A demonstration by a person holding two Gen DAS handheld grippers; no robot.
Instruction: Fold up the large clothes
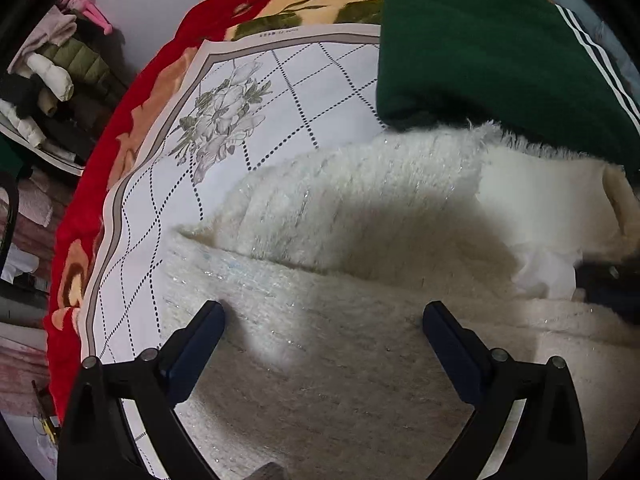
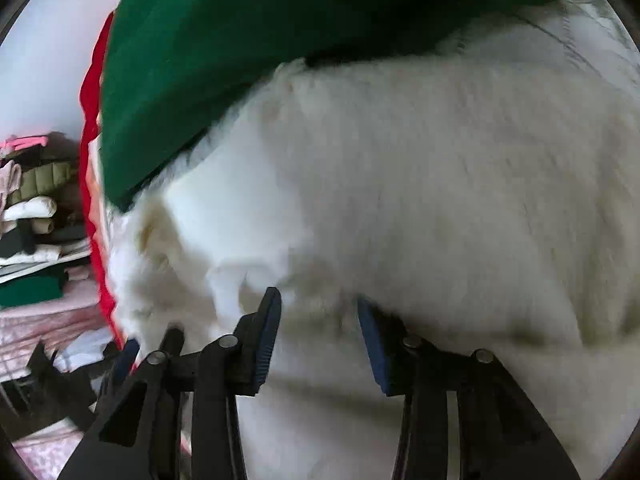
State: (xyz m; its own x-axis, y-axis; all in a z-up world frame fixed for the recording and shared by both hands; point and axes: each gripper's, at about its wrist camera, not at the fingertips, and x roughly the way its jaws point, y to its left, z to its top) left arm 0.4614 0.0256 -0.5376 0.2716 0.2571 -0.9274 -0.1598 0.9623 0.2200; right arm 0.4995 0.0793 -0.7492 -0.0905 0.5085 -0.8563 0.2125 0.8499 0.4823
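So there's this big fluffy white sweater (image 1: 360,240) spread on the bed, lying over a white sheet (image 1: 280,92) with a dotted grid and a grey flower print. A red floral blanket (image 1: 132,120) sits under the sheet. A folded dark green garment (image 1: 480,52) with white stripes lies at the far side, its edge touching the sweater's fuzzy hem.

The left gripper (image 1: 324,316) hangs right over the sweater with its jaws spread wide, nothing pinched between them. The right gripper (image 2: 320,312) is over the fluffy part too, jaws partly apart; that view is blurry, but the pads don't seem to be clamping any fabric. Piles of clothes (image 1: 52,80) are stacked beyond the bed.
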